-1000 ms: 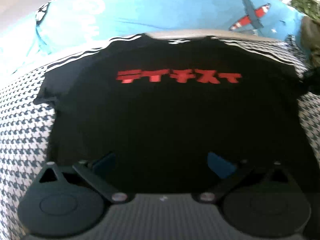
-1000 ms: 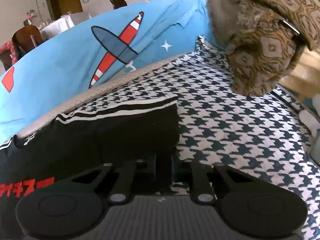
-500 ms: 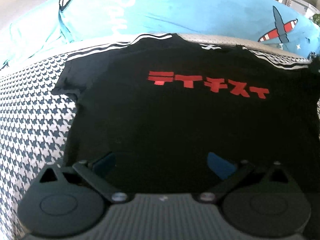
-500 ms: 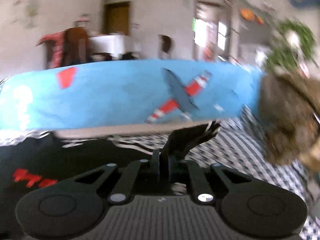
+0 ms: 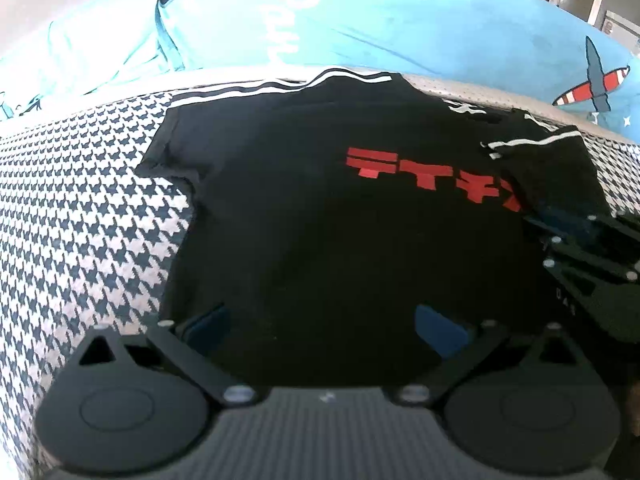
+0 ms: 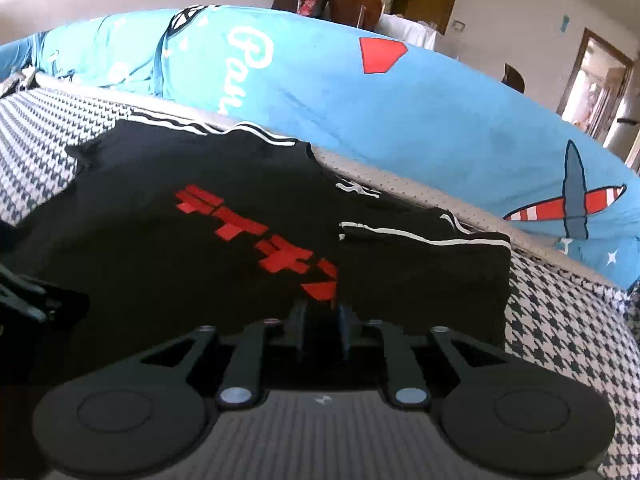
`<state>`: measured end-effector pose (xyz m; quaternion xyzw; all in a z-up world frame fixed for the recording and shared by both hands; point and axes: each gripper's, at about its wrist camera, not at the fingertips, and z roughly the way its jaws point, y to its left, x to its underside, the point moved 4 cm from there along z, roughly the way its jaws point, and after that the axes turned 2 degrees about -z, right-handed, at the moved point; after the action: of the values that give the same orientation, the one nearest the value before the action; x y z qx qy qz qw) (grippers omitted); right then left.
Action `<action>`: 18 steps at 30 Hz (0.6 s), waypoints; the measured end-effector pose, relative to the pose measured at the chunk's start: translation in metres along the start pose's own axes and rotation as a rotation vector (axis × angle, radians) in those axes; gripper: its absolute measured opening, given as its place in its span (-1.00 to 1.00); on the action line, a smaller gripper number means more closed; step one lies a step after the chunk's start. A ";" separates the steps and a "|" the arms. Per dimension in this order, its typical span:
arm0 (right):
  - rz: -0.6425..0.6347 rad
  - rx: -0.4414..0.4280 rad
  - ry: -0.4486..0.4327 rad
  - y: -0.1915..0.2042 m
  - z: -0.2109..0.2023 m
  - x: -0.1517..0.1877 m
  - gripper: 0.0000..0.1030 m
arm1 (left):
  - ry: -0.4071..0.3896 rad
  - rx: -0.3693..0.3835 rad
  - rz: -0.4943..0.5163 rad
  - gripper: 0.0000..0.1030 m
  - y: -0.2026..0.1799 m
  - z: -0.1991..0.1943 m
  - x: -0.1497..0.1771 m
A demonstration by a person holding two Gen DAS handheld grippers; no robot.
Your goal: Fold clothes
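Right sleeve (image 6: pixel 424 268) now folded inward, right gripper (image 6: pixel 320 320) seemingly clamped.

a black t-shirt (image 5: pixel 320 220) with red lettering (image 5: pixel 432 176) and white stripes along its shoulders lies spread on a houndstooth cover (image 5: pixel 80 220), with a blue printed cloth (image 5: pixel 360 28) beyond it carrying a plane picture (image 5: pixel 592 84). the left gripper (image 5: pixel 324 324) hovers over the shirt's lower part, its blue-padded fingers (image 5: pixel 208 322) set wide apart with nothing between them. at the right edge the right gripper (image 5: pixel 560 216) sits on the shirt's sleeve (image 5: pixel 560 168), which is folded in over part of the lettering.
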<state>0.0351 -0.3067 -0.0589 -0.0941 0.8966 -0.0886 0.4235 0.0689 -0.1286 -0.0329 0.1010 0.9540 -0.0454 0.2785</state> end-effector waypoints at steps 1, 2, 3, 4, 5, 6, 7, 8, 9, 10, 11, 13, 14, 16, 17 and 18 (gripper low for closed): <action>0.020 0.003 -0.008 -0.005 -0.003 -0.002 -0.50 | 0.000 -0.001 -0.003 1.00 0.001 0.000 -0.001; 0.042 0.016 -0.019 -0.011 -0.008 -0.004 -0.50 | 0.000 -0.001 -0.004 1.00 0.001 0.000 -0.001; 0.064 0.030 -0.030 -0.018 -0.012 -0.006 -0.48 | -0.001 0.000 -0.005 1.00 0.001 -0.001 -0.001; 0.086 0.046 -0.041 -0.025 -0.016 -0.008 -0.44 | -0.002 -0.001 -0.006 1.00 0.001 -0.001 -0.001; 0.108 0.070 -0.048 -0.033 -0.022 -0.009 -0.42 | -0.005 -0.003 -0.005 1.00 0.001 -0.002 -0.002; 0.131 0.094 -0.053 -0.041 -0.027 -0.009 -0.38 | -0.007 -0.007 -0.004 1.00 0.001 -0.002 -0.002; 0.160 0.122 -0.051 -0.052 -0.032 -0.008 -0.36 | -0.008 -0.012 -0.004 1.00 0.002 -0.002 -0.002; 0.188 0.146 -0.047 -0.062 -0.035 -0.007 -0.36 | -0.008 -0.015 -0.003 1.00 0.002 -0.001 -0.002; 0.217 0.168 -0.041 -0.072 -0.040 -0.004 -0.35 | -0.007 -0.019 -0.002 1.00 0.002 -0.001 -0.002; 0.245 0.187 -0.032 -0.082 -0.044 0.000 -0.34 | -0.006 -0.023 0.000 1.00 0.002 0.000 -0.001; 0.264 0.201 -0.021 -0.091 -0.047 0.004 -0.34 | -0.006 -0.027 0.002 1.00 0.003 0.000 -0.001; 0.296 0.225 0.000 -0.105 -0.056 0.013 -0.34 | -0.008 -0.038 0.009 1.00 0.003 0.001 0.000; 0.310 0.228 0.009 -0.109 -0.059 0.019 -0.34 | -0.007 -0.042 0.012 1.00 0.003 0.002 0.001; 0.329 0.209 0.033 -0.115 -0.064 0.030 -0.34 | -0.005 -0.043 0.018 1.00 0.002 0.002 0.002; 0.330 0.197 0.044 -0.115 -0.065 0.034 -0.34 | -0.004 -0.042 0.023 1.00 0.000 0.002 0.002; 0.326 0.186 0.055 -0.114 -0.065 0.038 -0.34 | -0.003 -0.041 0.028 1.00 -0.002 0.003 0.003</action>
<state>-0.0285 -0.4205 -0.0187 0.0945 0.8991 -0.1040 0.4146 0.0675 -0.1301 -0.0368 0.1085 0.9528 -0.0220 0.2827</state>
